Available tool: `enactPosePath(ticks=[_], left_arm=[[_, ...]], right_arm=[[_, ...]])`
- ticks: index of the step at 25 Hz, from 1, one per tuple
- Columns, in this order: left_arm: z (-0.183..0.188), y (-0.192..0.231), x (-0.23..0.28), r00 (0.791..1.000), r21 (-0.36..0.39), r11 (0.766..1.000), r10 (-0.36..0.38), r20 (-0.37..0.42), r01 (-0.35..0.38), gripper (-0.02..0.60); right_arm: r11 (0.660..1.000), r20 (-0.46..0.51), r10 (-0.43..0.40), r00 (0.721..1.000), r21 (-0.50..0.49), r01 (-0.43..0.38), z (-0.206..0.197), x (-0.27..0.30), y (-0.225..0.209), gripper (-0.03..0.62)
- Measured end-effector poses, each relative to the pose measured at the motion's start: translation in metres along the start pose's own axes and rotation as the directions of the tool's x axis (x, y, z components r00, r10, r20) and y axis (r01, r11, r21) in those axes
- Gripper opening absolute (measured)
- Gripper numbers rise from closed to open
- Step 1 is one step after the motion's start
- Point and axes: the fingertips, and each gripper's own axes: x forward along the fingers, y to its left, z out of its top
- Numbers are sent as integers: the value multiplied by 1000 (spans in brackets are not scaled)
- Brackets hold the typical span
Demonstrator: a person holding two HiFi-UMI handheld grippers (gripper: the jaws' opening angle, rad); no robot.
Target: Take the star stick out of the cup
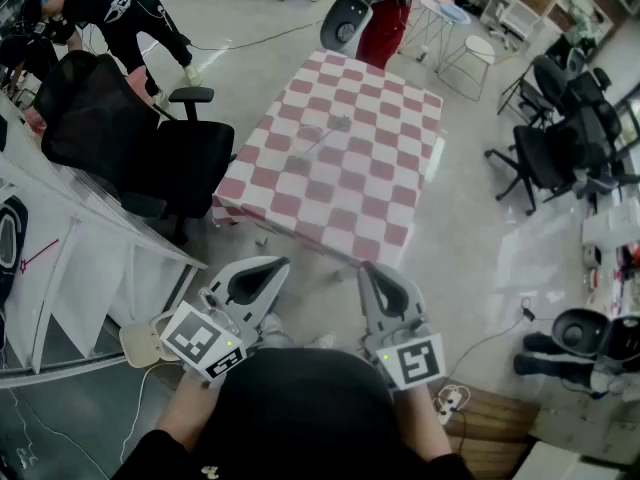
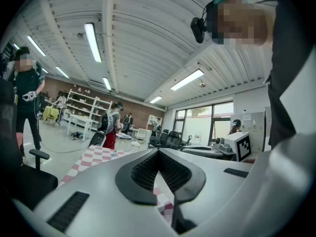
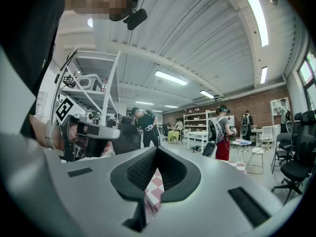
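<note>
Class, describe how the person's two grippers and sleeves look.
The left gripper and right gripper are pale grey plastic, fingers lined with black ribbing; each carries a cube of black-and-white square markers and a green light. Sleeves are black.

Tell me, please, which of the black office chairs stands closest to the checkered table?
The large chair at the head view's left, its armrest close to the table's edge; the chairs at the right stand farther off across bare floor.

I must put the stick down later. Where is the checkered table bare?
Nearly all of the checkered table is bare: the whole near half and both side edges. Only the cup with its stick, near the middle, takes room.
</note>
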Motion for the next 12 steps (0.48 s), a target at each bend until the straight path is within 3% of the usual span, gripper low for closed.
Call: enactPosePath(ticks=[12], left_arm=[[-6, 16, -26, 999, -39, 999, -30, 11, 31, 40]], right_arm=[[1000, 3, 7, 1000, -8, -7, 4, 18, 30, 15]])
